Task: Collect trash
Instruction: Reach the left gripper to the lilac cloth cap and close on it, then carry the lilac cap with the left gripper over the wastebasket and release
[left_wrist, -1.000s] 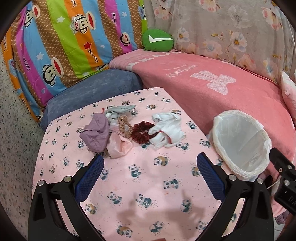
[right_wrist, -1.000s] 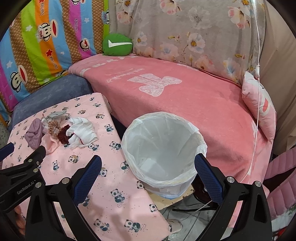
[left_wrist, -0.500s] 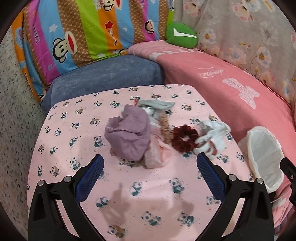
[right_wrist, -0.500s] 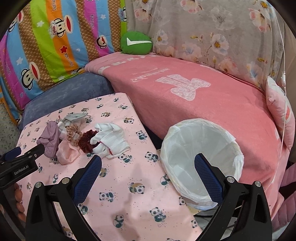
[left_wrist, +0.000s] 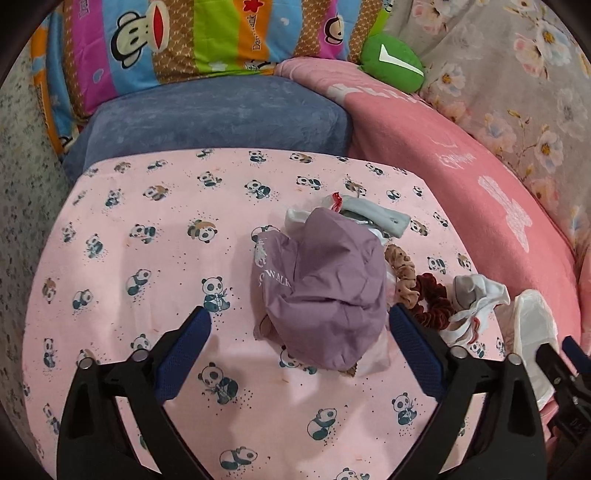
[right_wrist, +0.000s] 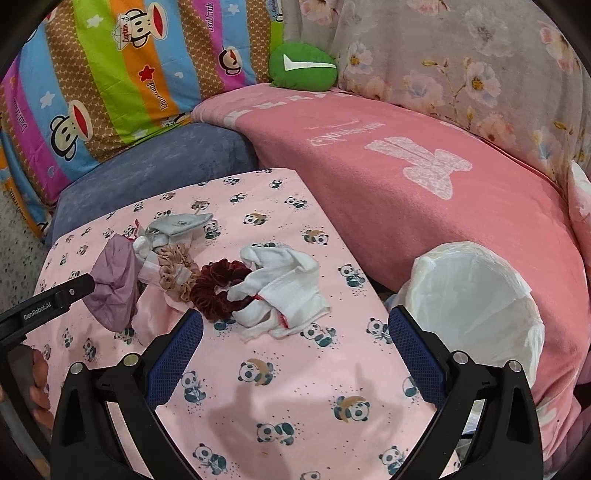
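Note:
A pile of soft items lies on the pink panda-print table (left_wrist: 147, 280). A crumpled purple cloth (left_wrist: 321, 291) is nearest my left gripper (left_wrist: 299, 350), which is open with its right finger beside the cloth. Beside it lie a tan scrunchie (right_wrist: 173, 269), a dark red scrunchie (right_wrist: 218, 291), a white cloth (right_wrist: 284, 291) and a grey piece (right_wrist: 181, 223). My right gripper (right_wrist: 295, 350) is open and empty, just in front of the white cloth. A bin lined with a white bag (right_wrist: 476, 306) stands off the table's right edge.
A sofa wraps the table's far side: blue cushion (left_wrist: 214, 114), pink blanket (right_wrist: 406, 155), striped monkey-print pillow (right_wrist: 110, 74), green cushion (right_wrist: 303, 66). The left gripper's body (right_wrist: 48, 306) shows at the left of the right wrist view. Speckled floor lies left.
Both grippers have swung left and moved closer to the pile. The purple cloth now sits between the left gripper's fingers. The bin has slid to the right edge of both views.

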